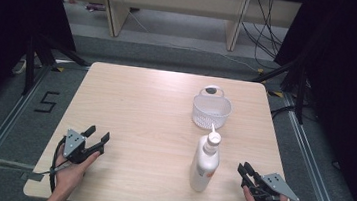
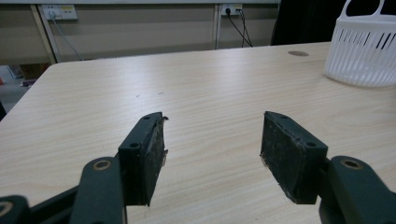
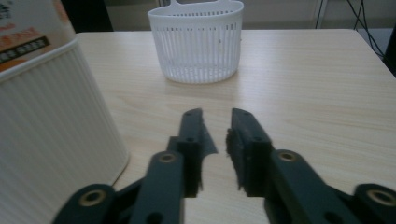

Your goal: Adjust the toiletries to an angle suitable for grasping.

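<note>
A light wooden table (image 1: 140, 106) with rounded corners stands on a grey floor (image 1: 181, 55). On its far right part sits a white slatted basket (image 1: 210, 115) with a handle loop at its far side, upright and empty. Just beyond it is a small round hole (image 2: 298, 53) in the tabletop. Left of the table, a black "5" (image 1: 46, 101) is marked on the floor. Pale wooden furniture legs (image 1: 116, 8) and loose cables (image 1: 267, 24) lie far back, and black curtains (image 1: 3, 22) hang at both sides.

bottle (image 1: 205, 163): white, orange label; basket (image 1: 211, 111): white, slatted; table (image 1: 140, 106): pale woodgrain
</note>
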Available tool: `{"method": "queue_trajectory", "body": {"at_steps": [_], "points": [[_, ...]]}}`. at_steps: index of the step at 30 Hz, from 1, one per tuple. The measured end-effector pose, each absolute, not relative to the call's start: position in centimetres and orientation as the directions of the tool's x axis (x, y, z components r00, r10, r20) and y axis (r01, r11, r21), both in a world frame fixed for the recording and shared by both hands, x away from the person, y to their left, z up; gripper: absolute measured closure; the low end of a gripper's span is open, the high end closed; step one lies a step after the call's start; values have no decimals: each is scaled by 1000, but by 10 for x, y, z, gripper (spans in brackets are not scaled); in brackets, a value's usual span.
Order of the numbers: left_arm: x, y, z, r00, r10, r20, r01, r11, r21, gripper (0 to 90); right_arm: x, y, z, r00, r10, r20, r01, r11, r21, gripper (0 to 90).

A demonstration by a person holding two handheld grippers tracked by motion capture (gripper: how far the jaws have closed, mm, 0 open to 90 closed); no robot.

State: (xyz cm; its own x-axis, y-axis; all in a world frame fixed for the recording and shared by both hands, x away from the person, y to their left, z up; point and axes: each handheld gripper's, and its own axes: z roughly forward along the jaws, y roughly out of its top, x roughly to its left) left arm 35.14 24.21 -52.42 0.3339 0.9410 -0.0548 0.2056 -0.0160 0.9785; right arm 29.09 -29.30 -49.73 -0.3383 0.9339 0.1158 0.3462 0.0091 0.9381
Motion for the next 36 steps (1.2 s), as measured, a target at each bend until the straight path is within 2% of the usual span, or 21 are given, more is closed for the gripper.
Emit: {"method": "queue_trajectory", "body": {"at_steps": [2,4,10,12,13,16,19,21,28,36], "points": [[351,242,-525,336,941,-52,200,-17,980,390,286,-289,-494,-339,934,108,343,16,939,855],[351,243,-525,334,941,-52,201,-17,979,391,282,-287,-491,-348,932,101,331,22,943,898],[351,243,-525,333,941,-53,199,-15,980,404,269,-277,-487,-394,917,68,319,67,945,900],[351,243,-525,333,942,-52,204,-18,979,413,267,-275,-487,-411,907,92,335,57,940,900],[352,244,-524,332,942,-50,207,-21,978,416,266,-271,-487,-429,901,65,314,81,946,900],[351,246,-524,319,945,-71,229,-4,973,427,263,-266,-486,-452,886,105,352,69,934,900],[352,245,-524,319,945,-78,226,4,974,428,263,-262,-487,-460,885,66,347,110,932,900],[352,245,-524,321,944,-73,225,-1,974,428,263,-259,-488,-469,879,82,349,100,932,900],[352,244,-524,321,945,-70,225,-4,974,431,253,-239,-483,-535,843,54,325,147,934,900],[352,244,-524,327,943,-64,221,-11,975,433,240,-213,-480,-591,804,65,348,182,920,900]]}}
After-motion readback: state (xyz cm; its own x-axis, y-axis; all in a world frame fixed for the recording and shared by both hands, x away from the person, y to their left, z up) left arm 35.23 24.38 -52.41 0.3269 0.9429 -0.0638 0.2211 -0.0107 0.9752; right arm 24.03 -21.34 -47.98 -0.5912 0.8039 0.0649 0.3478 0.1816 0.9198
